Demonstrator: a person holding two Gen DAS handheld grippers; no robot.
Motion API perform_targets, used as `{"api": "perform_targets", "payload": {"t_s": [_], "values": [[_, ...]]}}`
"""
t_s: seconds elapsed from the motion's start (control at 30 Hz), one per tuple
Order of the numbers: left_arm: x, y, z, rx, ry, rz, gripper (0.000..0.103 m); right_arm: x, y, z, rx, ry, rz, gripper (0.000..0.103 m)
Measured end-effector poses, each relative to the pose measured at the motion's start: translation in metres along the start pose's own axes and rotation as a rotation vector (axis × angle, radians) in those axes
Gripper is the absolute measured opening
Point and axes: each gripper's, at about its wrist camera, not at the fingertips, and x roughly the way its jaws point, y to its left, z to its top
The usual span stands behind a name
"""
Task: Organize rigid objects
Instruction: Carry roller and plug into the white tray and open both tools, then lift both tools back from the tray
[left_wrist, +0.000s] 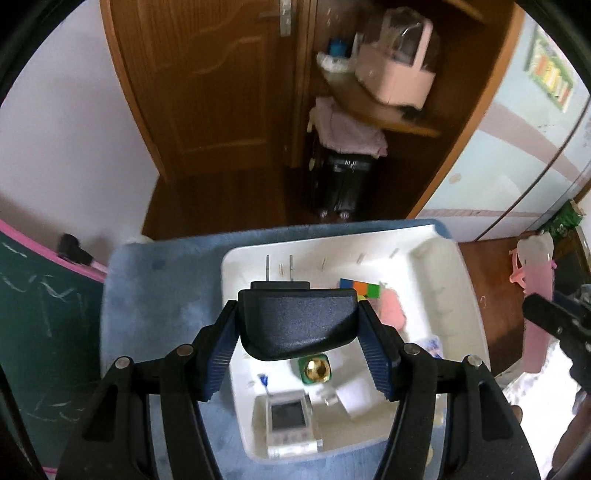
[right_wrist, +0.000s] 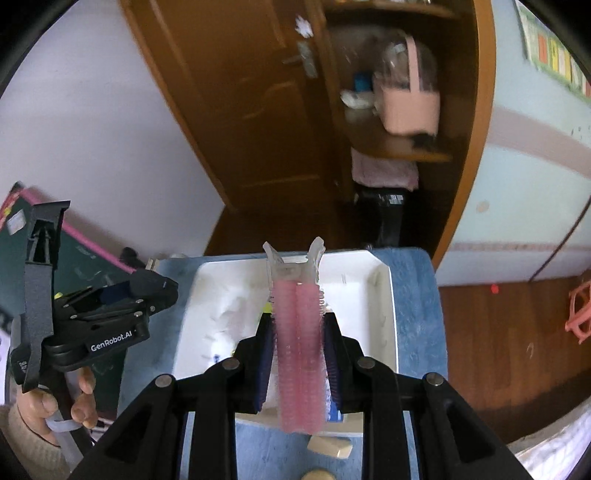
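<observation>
My left gripper is shut on a black power adapter with its two metal prongs pointing away, held above a white tray on a blue mat. My right gripper is shut on a pink hair-roller clip with a clear forked end, held above the same white tray. The clip also shows at the right edge of the left wrist view. The left gripper shows at the left of the right wrist view.
In the tray lie a colour cube, a pink item, a green-and-gold cap and a small white device. A beige block lies on the blue mat. A green chalkboard stands left. A wooden door is behind.
</observation>
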Motion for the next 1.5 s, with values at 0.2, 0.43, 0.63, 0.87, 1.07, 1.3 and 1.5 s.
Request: {"api": "perform_targets", "payload": {"t_s": [0.2, 0.43, 0.63, 0.87, 1.07, 1.3, 1.5], "values": [[0.069, -0.001, 0.007, -0.021, 0.11, -0.004, 0.066, 0.082, -0.018, -0.003, 0.049, 0.118, -0.072, 0.026], [0.115, -0.011, 0.004, -0.006, 0.181, -0.013, 0.066, 0.137, -0.028, -0.016, 0.07, 0.206, -0.142, 0.026], [0.12, -0.013, 0.004, -0.025, 0.221, -0.053, 0.067, 0.15, -0.032, -0.026, 0.07, 0.234, -0.141, 0.039], [0.094, -0.012, 0.003, -0.042, 0.16, -0.039, 0.087, 0.135, -0.035, -0.032, 0.094, 0.2, -0.105, 0.045], [0.055, -0.016, -0.001, -0.026, 0.067, -0.006, 0.087, 0.108, -0.028, -0.041, 0.06, 0.166, -0.094, 0.045], [-0.006, -0.033, -0.021, 0.043, -0.025, -0.015, 0.087, 0.061, -0.018, -0.052, 0.008, 0.117, -0.063, 0.045], [-0.068, -0.045, -0.044, 0.062, -0.123, -0.049, 0.092, 0.009, -0.008, -0.071, -0.052, 0.057, -0.047, 0.045]]}}
